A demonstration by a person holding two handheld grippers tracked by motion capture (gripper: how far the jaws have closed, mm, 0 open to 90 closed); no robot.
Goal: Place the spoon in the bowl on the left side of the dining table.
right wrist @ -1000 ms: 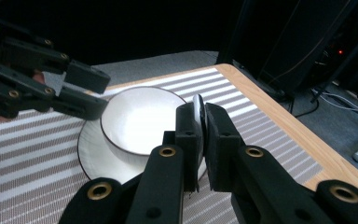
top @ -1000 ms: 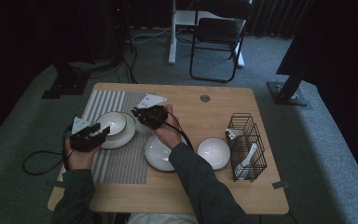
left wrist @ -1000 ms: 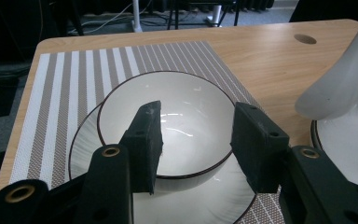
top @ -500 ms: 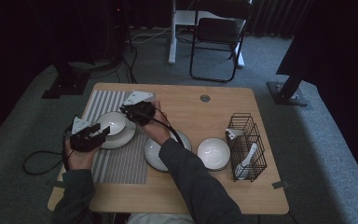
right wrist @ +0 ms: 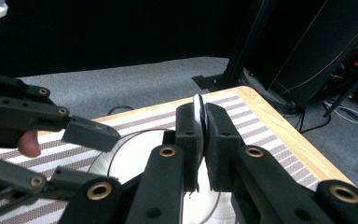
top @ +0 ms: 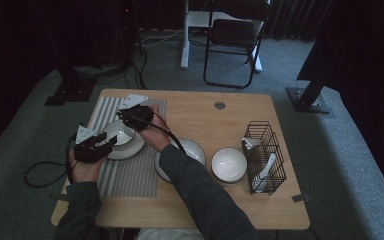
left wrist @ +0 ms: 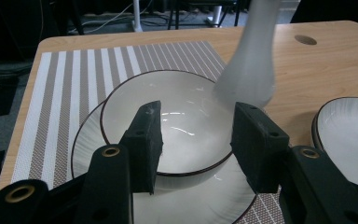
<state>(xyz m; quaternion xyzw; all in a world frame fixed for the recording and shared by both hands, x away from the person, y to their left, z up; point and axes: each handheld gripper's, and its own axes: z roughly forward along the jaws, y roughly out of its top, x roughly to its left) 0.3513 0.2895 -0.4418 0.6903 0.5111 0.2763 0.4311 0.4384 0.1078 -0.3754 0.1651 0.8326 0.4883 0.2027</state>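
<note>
We've carried the white spoon (left wrist: 251,65) — pinched in our right gripper (right wrist: 199,122) — over the bowl (left wrist: 177,123); left gripper's (left wrist: 196,135) fingers spread around its rim.

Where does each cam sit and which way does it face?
High view: above the person's side, facing forward and down on the table; both forearms, left gripper and right gripper show.
Left gripper view: rides on the left gripper, facing the bowl; its open jaws show.
Right gripper view: rides on the right gripper, facing the table's far left corner; jaws shut on a spoon.
Shared: bowl, spoon, striped mat.
</note>
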